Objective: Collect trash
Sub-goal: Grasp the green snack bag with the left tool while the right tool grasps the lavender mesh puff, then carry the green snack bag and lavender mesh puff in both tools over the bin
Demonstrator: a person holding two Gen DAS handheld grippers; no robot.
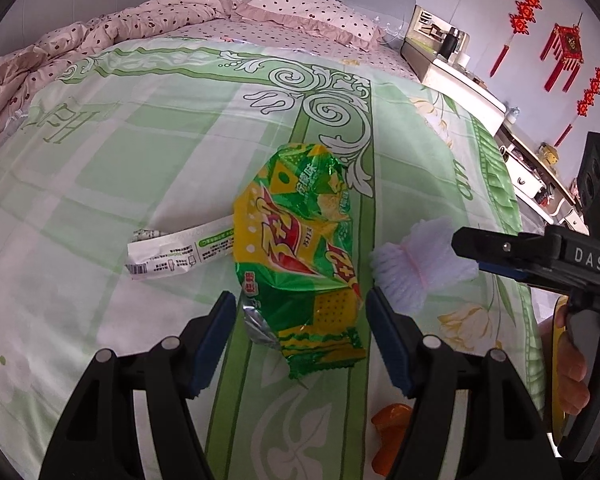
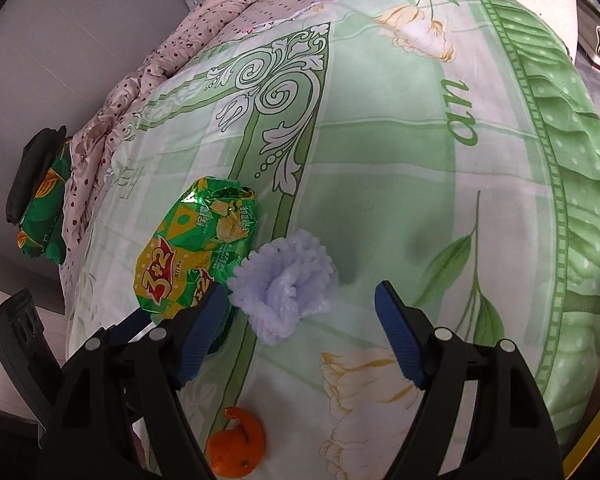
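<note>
A crumpled green and yellow snack wrapper (image 1: 300, 248) lies on the green floral bedsheet (image 1: 140, 152). My left gripper (image 1: 300, 312) is open, its blue pads either side of the wrapper's near end without pressing it. A white foam fruit net (image 2: 288, 288) lies just right of the wrapper (image 2: 192, 248). My right gripper (image 2: 300, 308) stands open over the net, which sits nearer its left pad. The right gripper (image 1: 466, 252) also shows in the left wrist view, reaching in from the right beside the net (image 1: 420, 264). A white printed paper wrapper (image 1: 180, 250) lies left of the snack wrapper.
A piece of orange peel (image 2: 236, 448) lies on the sheet near me. A pink dotted quilt (image 1: 80, 40) and pillow (image 1: 312, 8) fill the bed's far end. A bedside cabinet (image 1: 460, 80) stands at the right. Another green packet (image 2: 44, 208) sits beyond the bed's left edge.
</note>
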